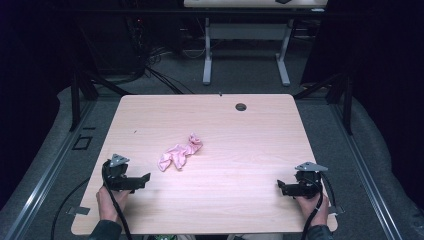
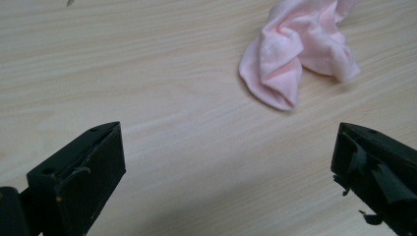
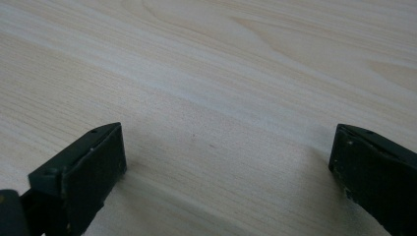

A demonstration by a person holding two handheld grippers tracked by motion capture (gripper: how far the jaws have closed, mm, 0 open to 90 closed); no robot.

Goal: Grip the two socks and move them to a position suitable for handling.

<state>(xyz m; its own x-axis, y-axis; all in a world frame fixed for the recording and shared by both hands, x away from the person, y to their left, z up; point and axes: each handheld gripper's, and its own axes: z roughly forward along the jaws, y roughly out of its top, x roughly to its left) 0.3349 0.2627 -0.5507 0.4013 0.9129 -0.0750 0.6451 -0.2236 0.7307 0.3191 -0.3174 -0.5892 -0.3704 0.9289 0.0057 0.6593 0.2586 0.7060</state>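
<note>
Lying crumpled near the middle of the worktop (image 1: 150, 120), the pink cloth (image 1: 179, 153) sits at about 1 o'clock from your left hand-held gripper (image 1: 142, 179), close by, its long axis running from 7 to 1 o'clock. Your right hand-held gripper (image 1: 281, 187) is well apart from it, at the worktop's right edge. Both stand wide and hold nothing. Folds hide the cloth's edges, and its far end is cut off in the left gripper view.
</note>
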